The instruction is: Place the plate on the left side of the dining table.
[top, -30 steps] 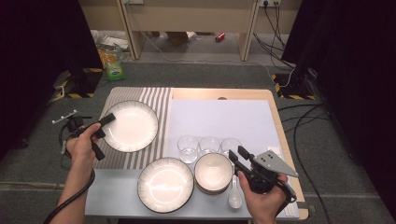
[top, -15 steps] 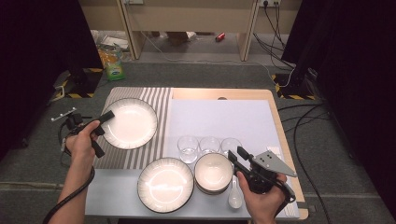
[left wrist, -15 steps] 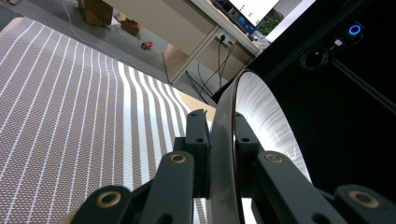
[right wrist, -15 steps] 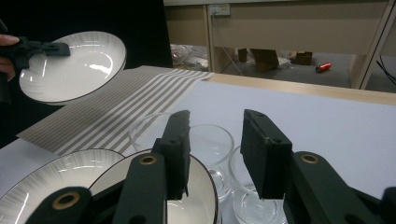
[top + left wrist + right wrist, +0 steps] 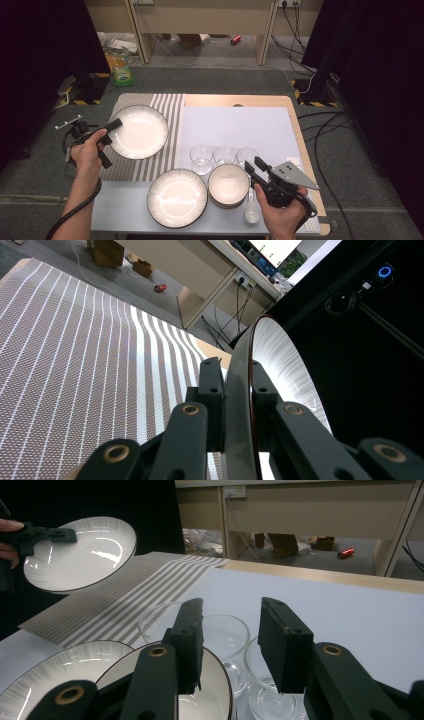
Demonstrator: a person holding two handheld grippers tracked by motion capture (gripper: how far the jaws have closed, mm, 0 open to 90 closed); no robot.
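My left gripper (image 5: 111,133) is shut on the left rim of a white plate (image 5: 139,131) with a dark edge and holds it tilted above the striped placemat (image 5: 167,106). In the left gripper view the plate's rim (image 5: 239,405) stands pinched between both jaws. From the right gripper view the same plate (image 5: 85,555) hangs at far left. My right gripper (image 5: 253,164) is open at the front right, just right of a stack of bowls (image 5: 228,184), with nothing between its jaws. Its jaws (image 5: 230,630) point over the bowl (image 5: 212,690) and the glasses (image 5: 225,627).
A second dark-rimmed plate (image 5: 176,197) lies at the front beside the bowls. Three clear glasses (image 5: 224,154) stand in a row behind them. A white spoon (image 5: 251,211) lies by my right hand. A pale mat (image 5: 235,125) covers the table's right half.
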